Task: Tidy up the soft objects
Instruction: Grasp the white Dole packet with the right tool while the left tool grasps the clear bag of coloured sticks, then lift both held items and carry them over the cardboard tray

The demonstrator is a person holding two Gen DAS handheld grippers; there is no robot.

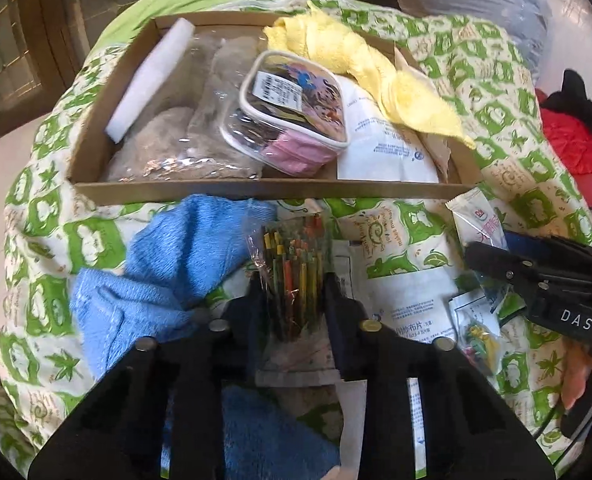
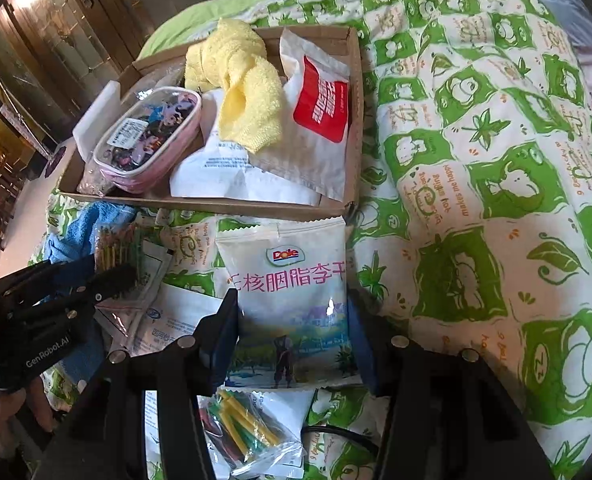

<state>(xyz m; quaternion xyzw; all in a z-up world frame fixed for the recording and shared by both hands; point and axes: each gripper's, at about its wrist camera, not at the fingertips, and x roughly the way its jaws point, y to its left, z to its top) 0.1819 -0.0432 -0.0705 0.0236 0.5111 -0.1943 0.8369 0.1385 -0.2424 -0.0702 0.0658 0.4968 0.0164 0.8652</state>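
Right now you have a packet in each hand, so the step in hand is, by my reading, the pick-up before both go over to the cardboard tray [image 1: 255,191]. Your left gripper [image 1: 293,292] has its jaws drawn narrow on the clear packet of coloured sticks [image 1: 291,268], pads pressing its sides, just beside the blue towel [image 1: 167,276] lying loose on the green-patterned quilt [image 2: 476,160]. Your right gripper [image 2: 293,332] stands about half closed on the white Dole snack bag [image 2: 287,300], fingers against its two edges, with a second small packet of coloured sticks [image 2: 247,428] under it. Next you need to lift each packet clear of the flat white sachets [image 1: 408,308] around it and carry it over the near wall of the tray without dragging the neighbours along; thin film crumples and may slip, so I judge a steady grip matters. Inside the tray you already have a white foam block [image 1: 147,80] at the far left, a beige plush item in clear wrap [image 1: 183,136], a pink-trimmed clear pouch [image 1: 291,116] tilted on top of it, a flat white packet [image 1: 380,148], a yellow towel [image 1: 372,68] draped over the back edge, and a white bag with a red label [image 2: 320,108] at the right end. Free room there looks scarce, so you will likely have to stack.
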